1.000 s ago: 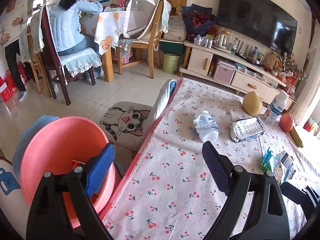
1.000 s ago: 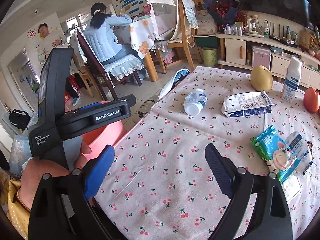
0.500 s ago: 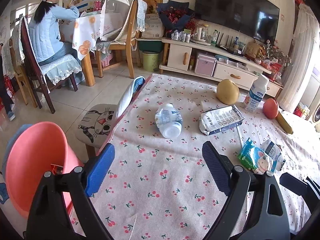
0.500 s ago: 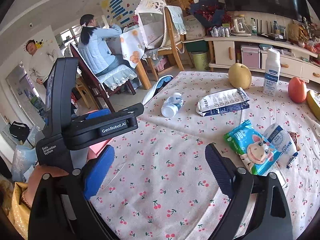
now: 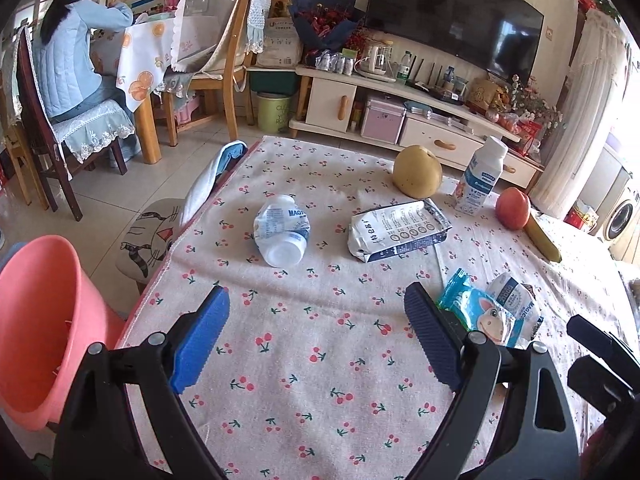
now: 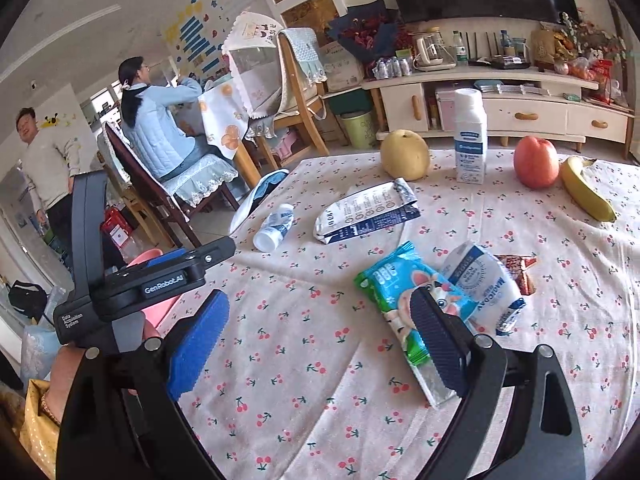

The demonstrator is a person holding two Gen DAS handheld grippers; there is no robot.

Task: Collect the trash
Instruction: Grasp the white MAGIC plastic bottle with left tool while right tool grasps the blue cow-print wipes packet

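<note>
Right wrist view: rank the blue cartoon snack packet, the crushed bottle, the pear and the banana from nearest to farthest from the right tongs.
1. Blue cartoon snack packet, right beside the right tongs' right finger.
2. Crushed bottle, ahead left.
3. Pear at the back and banana far right: too close to call.

Hand-held gripper (image 6: 320, 340) gapes beside snack wrapper (image 6: 404, 304)

Matt cloth tablecloth (image 5: 320, 360); glossy plastic wrapper (image 6: 400, 300)

Crushed bottle (image 5: 281, 230) left of pouch (image 5: 398, 230), pear (image 5: 417, 172) behind.
</note>
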